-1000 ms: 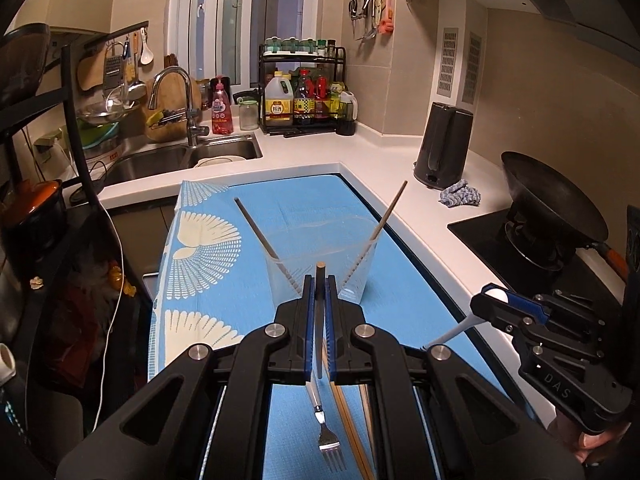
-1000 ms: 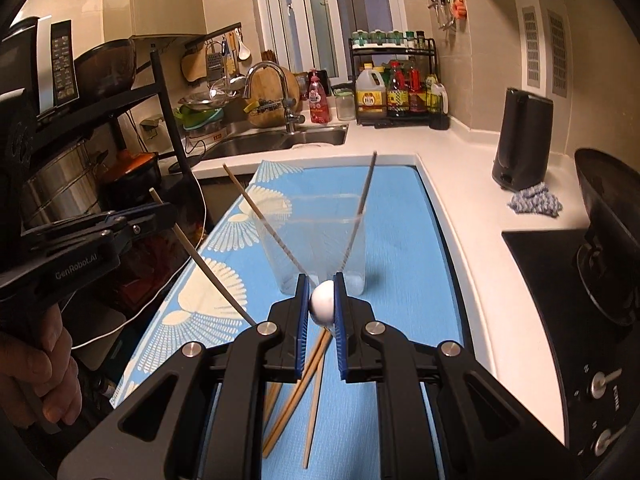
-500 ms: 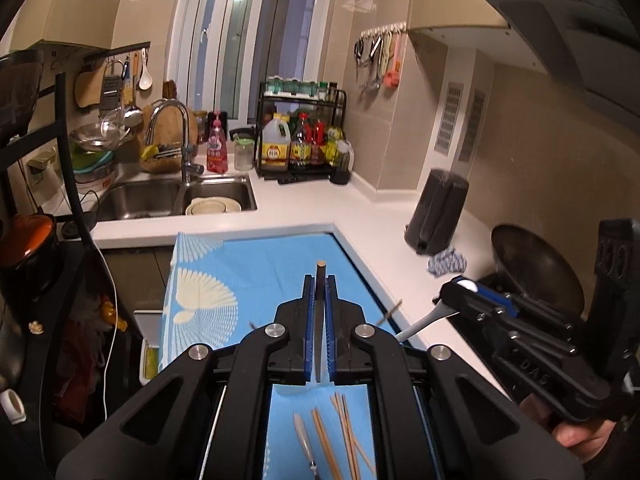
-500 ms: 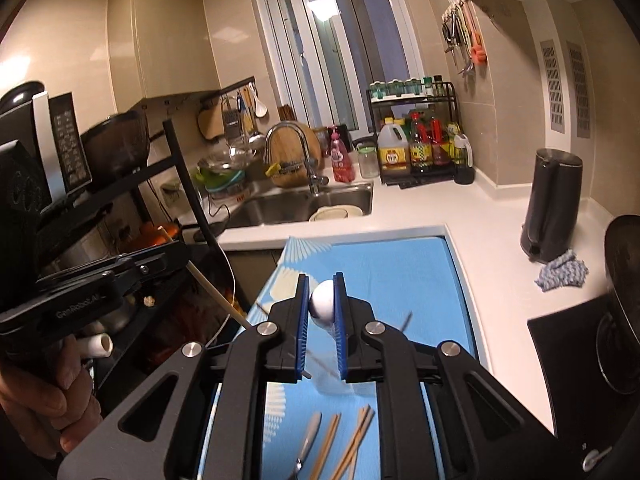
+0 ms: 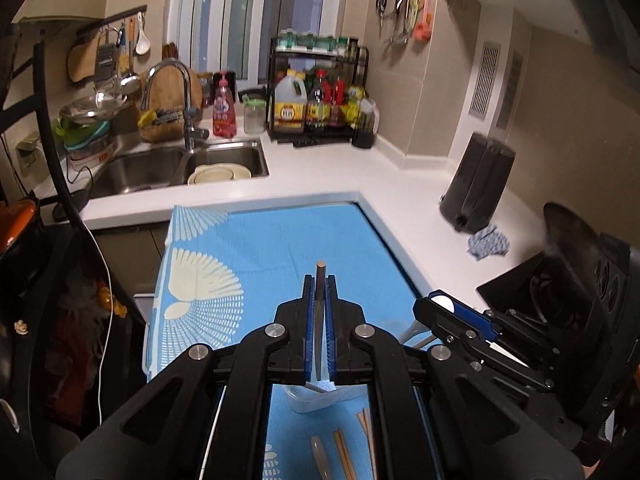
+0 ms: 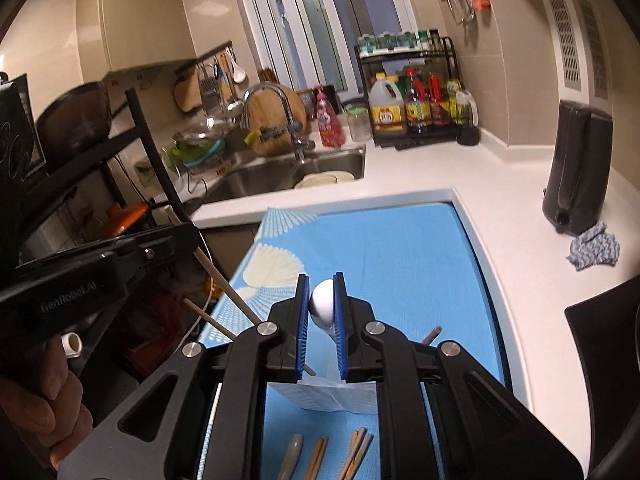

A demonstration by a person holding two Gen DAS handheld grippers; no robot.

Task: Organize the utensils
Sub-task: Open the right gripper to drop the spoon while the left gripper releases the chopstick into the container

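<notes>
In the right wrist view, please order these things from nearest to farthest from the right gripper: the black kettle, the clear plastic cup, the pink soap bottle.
From the right gripper:
1. Clear plastic cup, just below it on the blue mat.
2. Black kettle, on the counter at the right.
3. Pink soap bottle, far back beside the sink.

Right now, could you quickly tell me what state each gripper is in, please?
Left gripper: closed on a chopstick.
Right gripper: closed on a white spoon.
</notes>
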